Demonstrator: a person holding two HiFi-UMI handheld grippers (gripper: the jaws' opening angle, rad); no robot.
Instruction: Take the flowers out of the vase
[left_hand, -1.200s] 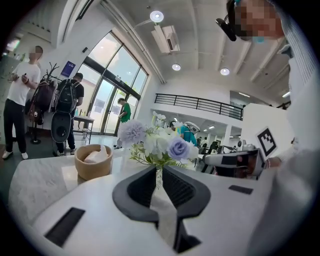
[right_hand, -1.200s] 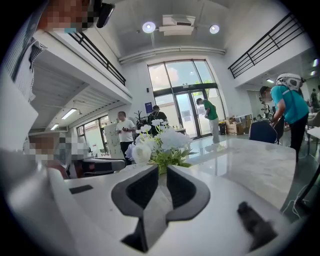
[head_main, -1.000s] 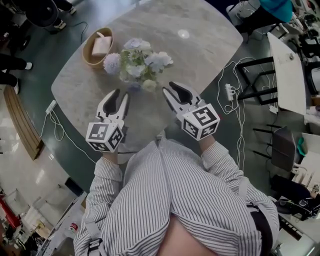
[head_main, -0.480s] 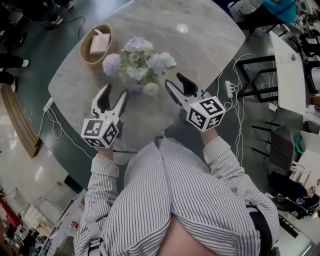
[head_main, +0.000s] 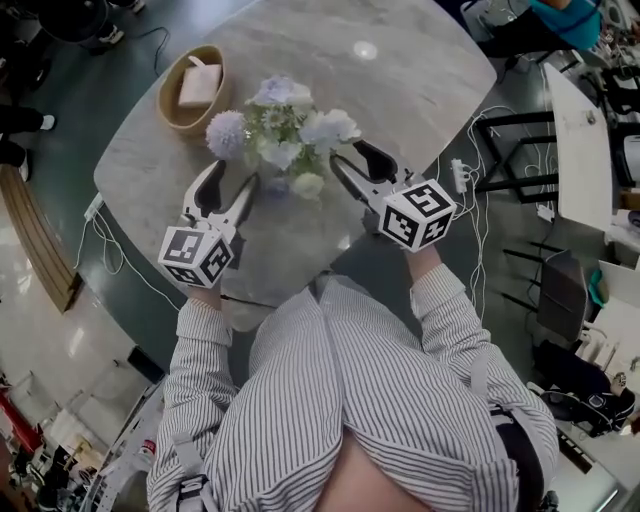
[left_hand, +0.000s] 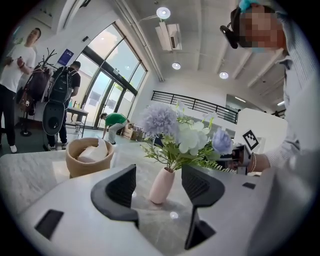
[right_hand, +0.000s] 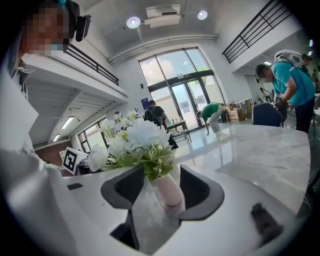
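Approach step; no grasp yet. Artificial flowers (head_main: 280, 130) seated in pink vase (left_hand: 162, 186), upright on marble table (head_main: 420, 90), upper centre of head view. Wooden bowl (head_main: 193, 88) near, to upper left of bouquet.

Left gripper (head_main: 233, 180) at lower left of bouquet, right gripper (head_main: 350, 155) at lower right, neither touching vase. Jaws of both spread wide, just been opening, nothing pinched. Vase body framed between each pair in the gripper views, but beyond the tips.

Next, by judgement: close one pair on vase body to steady it; bring the other up to the stems just above the neck, pinch there, draw straight up. Risk: narrow vase tipping if pulled aslant.
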